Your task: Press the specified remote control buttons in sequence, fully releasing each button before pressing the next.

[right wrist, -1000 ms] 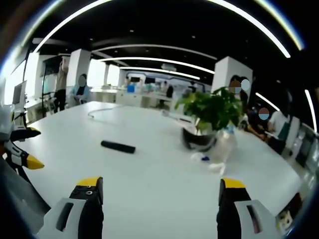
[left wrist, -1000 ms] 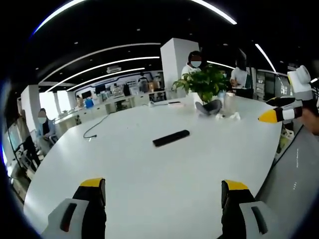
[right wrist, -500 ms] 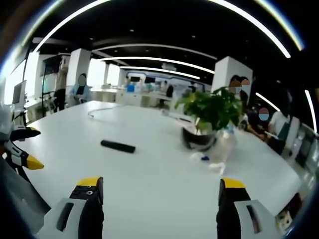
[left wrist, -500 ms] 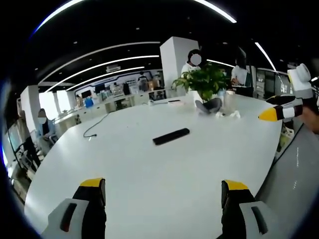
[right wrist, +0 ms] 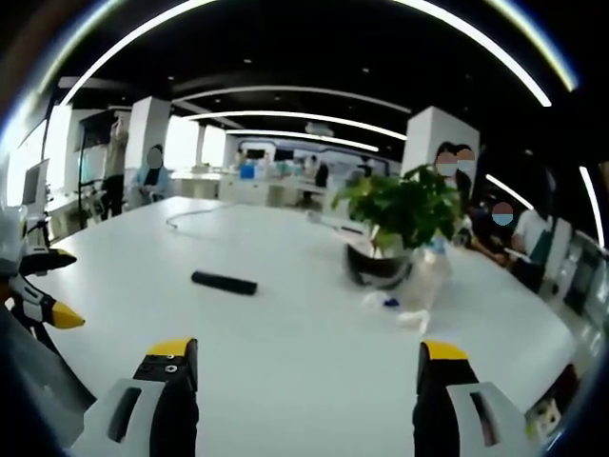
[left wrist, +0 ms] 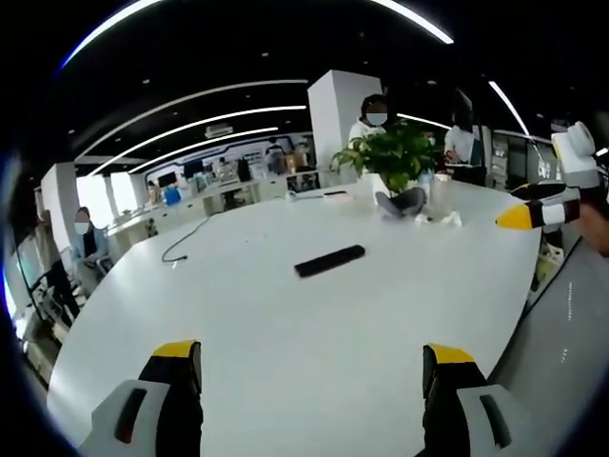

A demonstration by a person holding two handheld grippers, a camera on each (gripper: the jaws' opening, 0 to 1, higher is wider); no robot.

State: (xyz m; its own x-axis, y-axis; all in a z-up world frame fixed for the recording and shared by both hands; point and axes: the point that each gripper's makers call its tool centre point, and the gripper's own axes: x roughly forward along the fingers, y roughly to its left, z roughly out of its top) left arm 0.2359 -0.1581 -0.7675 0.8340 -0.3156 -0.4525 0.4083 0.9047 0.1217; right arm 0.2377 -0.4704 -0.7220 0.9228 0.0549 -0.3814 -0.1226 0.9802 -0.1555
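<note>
First, in the left gripper view, our left gripper point(left wrist: 312, 367) stands with its jaws spread wide and nothing between them. The remote control point(left wrist: 329, 261) lies flat on the white table point(left wrist: 285, 324) at 12 o'clock from the jaws, well apart from them. The right gripper point(left wrist: 533, 213) enters at 2 o'clock; we cannot tell its opening from here. A potted plant point(left wrist: 395, 162) stands beyond the remote at 1 o'clock, and a cable point(left wrist: 186, 243) trails at 10 o'clock.

Next, in the right gripper view, the right gripper point(right wrist: 303, 367) also has its jaws wide apart and holds nothing. The remote control point(right wrist: 224, 282) sits at 11 o'clock, well apart. The left gripper point(right wrist: 43, 309) shows at 9 o'clock.

We judge the approach has not yet begun. To do it well, bring one jaw tip down squarely over a single button, press straight down, then lift fully clear — and keep the remote in both views.

The remote's buttons are too small to make out, so we cannot say which end faces us. The objects beside the plant point(right wrist: 404, 214) — a clear container and small scraps — are blurred.
</note>
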